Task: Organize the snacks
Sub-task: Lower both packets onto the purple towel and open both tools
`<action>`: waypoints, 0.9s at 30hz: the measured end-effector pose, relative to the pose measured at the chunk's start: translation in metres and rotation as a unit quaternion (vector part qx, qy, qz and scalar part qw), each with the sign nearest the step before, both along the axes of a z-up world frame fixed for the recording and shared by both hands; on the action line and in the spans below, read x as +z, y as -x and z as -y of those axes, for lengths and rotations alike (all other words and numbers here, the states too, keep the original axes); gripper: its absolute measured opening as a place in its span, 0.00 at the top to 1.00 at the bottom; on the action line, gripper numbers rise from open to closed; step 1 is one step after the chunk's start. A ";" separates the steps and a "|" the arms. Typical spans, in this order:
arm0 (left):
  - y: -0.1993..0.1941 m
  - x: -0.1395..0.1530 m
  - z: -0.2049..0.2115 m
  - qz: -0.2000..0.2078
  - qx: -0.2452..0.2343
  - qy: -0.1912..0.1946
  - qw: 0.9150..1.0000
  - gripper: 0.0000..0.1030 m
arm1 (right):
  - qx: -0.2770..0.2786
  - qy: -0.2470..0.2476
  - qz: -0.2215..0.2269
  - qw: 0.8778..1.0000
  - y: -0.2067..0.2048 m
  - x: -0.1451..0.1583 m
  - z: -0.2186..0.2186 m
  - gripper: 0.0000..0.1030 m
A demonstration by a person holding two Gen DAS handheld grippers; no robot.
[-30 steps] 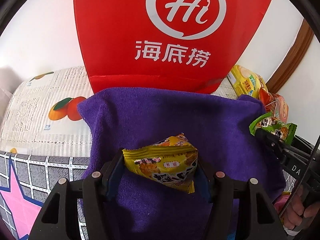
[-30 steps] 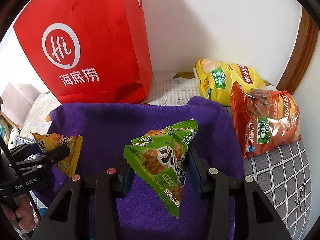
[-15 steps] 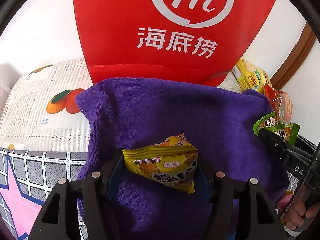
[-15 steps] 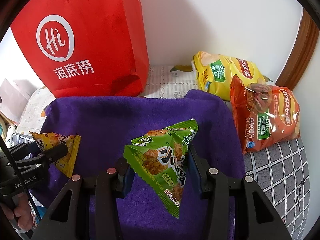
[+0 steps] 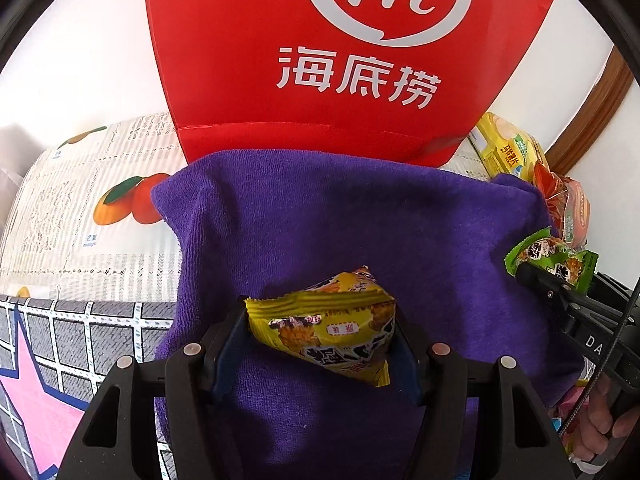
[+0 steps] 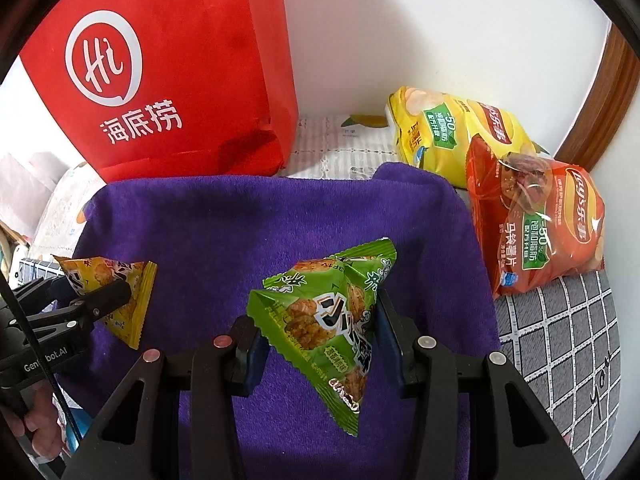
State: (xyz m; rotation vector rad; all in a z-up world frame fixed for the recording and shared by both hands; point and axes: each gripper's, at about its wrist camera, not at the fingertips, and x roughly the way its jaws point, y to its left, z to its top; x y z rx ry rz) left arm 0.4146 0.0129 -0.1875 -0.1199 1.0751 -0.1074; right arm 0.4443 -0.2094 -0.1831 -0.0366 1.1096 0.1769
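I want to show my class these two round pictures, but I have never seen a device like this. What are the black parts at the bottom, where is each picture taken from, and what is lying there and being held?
No robot here: a person holds a two-fingered clamp in each hand, with a wide-angle camera on each looking forward along its fingers. That explains the round pictures and the black fingers at the bottom.

One picture looks from the left hand-held gripper, shut on a yellow triangular snack packet. The other looks from the right hand-held gripper, shut on a green triangular snack packet. Each gripper also appears at the edge of the other's picture.

Below them lies a purple towel. Behind it stands a red paper bag. To the right lie a yellow crisp bag and an orange-red crisp bag.
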 end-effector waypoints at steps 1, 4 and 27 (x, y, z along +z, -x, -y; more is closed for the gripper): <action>0.000 0.000 0.000 0.000 0.000 0.000 1.000 0.40 | 0.000 0.001 -0.001 1.000 0.000 0.000 0.000 0.54; 0.000 -0.001 -0.001 -0.001 0.000 0.001 1.000 0.39 | 0.001 0.001 -0.003 1.000 -0.001 -0.002 0.000 0.54; 0.005 0.005 -0.001 0.011 -0.013 0.010 1.000 0.32 | 0.005 0.010 -0.016 1.000 -0.002 -0.012 -0.001 0.47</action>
